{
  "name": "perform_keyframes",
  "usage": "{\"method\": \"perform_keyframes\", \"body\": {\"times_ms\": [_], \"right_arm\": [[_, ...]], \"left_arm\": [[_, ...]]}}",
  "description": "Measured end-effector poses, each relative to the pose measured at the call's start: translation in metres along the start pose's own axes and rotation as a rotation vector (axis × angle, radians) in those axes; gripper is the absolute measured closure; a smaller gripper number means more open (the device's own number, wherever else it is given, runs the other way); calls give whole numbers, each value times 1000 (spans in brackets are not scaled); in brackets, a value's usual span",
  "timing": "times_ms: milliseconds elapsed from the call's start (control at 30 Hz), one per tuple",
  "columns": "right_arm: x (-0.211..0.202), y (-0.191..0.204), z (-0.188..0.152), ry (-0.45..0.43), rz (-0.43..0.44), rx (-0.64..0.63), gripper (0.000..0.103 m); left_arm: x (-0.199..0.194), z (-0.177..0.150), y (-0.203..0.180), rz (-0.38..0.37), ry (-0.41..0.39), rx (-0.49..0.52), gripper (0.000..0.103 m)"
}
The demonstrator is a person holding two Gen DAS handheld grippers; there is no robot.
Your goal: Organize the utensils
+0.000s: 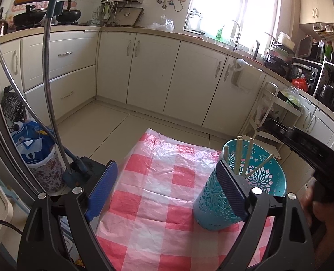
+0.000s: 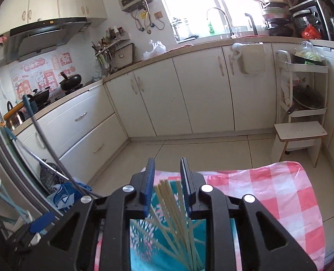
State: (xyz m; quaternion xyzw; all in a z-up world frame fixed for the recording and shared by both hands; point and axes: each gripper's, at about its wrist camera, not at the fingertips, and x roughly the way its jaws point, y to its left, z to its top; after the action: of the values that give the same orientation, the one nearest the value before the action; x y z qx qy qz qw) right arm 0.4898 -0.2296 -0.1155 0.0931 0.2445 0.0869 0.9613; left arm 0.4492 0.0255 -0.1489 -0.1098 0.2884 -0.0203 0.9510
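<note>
A teal cut-out utensil holder [image 1: 266,176] stands on the pink checked tablecloth [image 1: 157,180], with several pale chopsticks [image 1: 239,155] sticking up in it. My left gripper [image 1: 168,169] is open wide, and its right finger [image 1: 232,192] is just in front of the holder's left side. In the right wrist view my right gripper [image 2: 167,161] hovers over the holder [image 2: 144,244], its jaws a small way apart. The chopsticks [image 2: 171,201] fan out below the gap and the pads do not press on them. The right tool's black body [image 1: 302,144] reaches over the holder's far rim.
Long metal mop handles [image 1: 47,79] lean at the left beside a flowered bin holding a blue bag [image 1: 33,146]. A white step stool [image 2: 300,133] and a white rack cart [image 2: 302,85] stand on the tiled floor beyond the table's far right corner. Cream cabinets line the walls.
</note>
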Motion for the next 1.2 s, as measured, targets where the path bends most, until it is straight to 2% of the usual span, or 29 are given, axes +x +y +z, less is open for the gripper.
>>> {"method": "perform_keyframes", "body": {"times_ms": [33, 133, 167, 200, 267, 300, 367, 433, 533, 600, 800, 867, 1000, 1067, 1200], "right_arm": [[-7, 0, -4, -2, 1, -5, 76], [-44, -6, -25, -20, -22, -29, 57], [-55, -9, -33, -25, -41, -36, 48], [-69, -13, -46, -30, -71, -43, 38], [-84, -22, -68, -31, -134, -48, 26], [-89, -28, -80, -27, -171, -45, 24], [-92, -43, -104, 0, -228, -30, 23], [-83, -60, -119, 68, -276, 26, 22], [-69, -72, -127, 160, -268, 106, 21], [-65, -71, -127, 174, -285, 96, 7], [-60, -66, -132, 235, -310, 57, 7], [-67, -62, -131, 226, -307, 47, 7], [-99, -50, -121, 191, -294, 36, 7], [-116, -44, -123, 204, -280, 44, 7], [-167, -13, -128, 220, -239, 31, 7]], "left_arm": [[0, 0, -1, 0, -1, 3, 18], [-1, 0, -5, 6, -5, 18, 15], [-2, 0, -7, 9, -8, 26, 15], [-2, -1, -9, 11, -9, 32, 14], [-2, -3, -13, 15, -8, 47, 13], [-2, -5, -16, 19, -3, 58, 12], [0, -10, -22, 21, 9, 76, 11], [2, -15, -28, 24, 17, 96, 8], [6, -21, -40, 23, 30, 133, 8], [9, -25, -46, 20, 39, 152, 8], [14, -36, -65, 55, 100, 193, 8], [11, -38, -67, 86, 142, 214, 8], [-10, -48, -64, 127, 255, 259, 8], [-34, -57, -61, 124, 267, 266, 8], [-91, -69, -58, 147, 242, 273, 8]]}}
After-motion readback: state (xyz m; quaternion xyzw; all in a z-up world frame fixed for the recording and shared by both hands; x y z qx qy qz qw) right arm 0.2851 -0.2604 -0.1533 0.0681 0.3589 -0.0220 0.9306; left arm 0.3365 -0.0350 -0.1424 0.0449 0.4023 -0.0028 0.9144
